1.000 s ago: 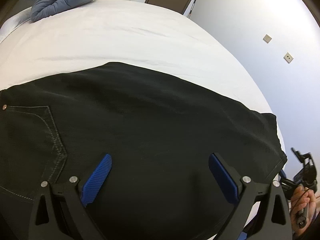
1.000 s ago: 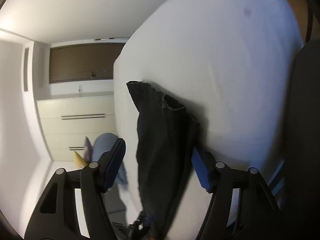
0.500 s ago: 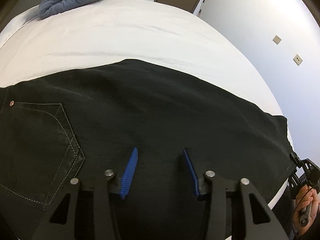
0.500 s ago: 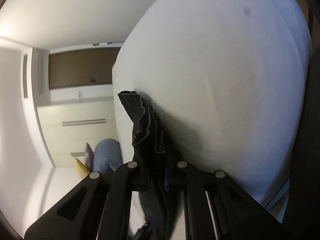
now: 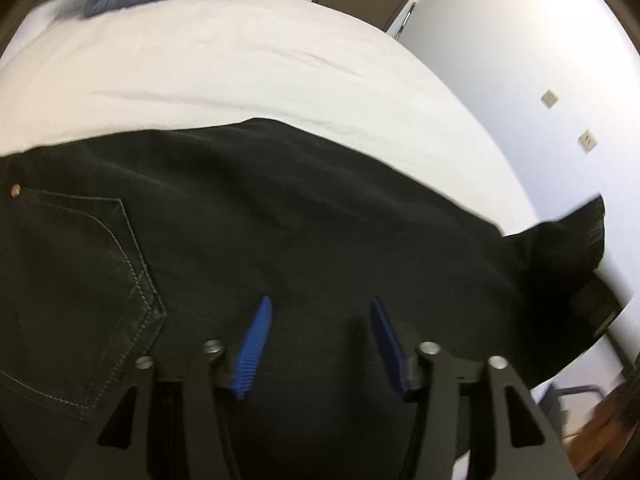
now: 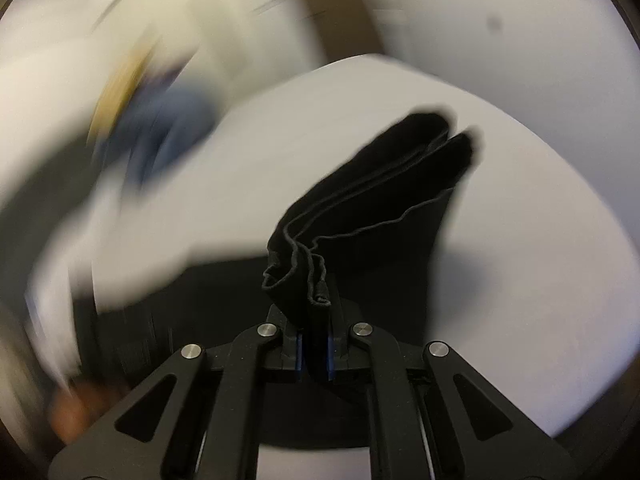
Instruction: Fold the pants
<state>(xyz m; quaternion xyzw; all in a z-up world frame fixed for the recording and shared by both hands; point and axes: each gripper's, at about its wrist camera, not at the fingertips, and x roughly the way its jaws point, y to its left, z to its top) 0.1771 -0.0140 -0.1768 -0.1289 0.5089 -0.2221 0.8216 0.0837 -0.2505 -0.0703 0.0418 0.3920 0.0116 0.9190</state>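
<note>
On the bed [image 5: 248, 60] | right gripper [image 6: 314, 354] clamped on pants [image 5: 280, 216] hem, lifting | left gripper [image 5: 320, 344] just reopened, fingers part-open, empty | next: carry hem toward waist.

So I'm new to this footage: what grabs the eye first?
The black pants spread across the white bed dominate the left wrist view. In the right wrist view, the right gripper is clamped on their bunched hem, lifted off the sheet. The left gripper hovers open over the fabric.

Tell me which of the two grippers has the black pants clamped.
The right gripper: its blue pads are shut on the bunched hem of the black denim pants. The left gripper stands open above the cloth, pinching nothing.
</note>
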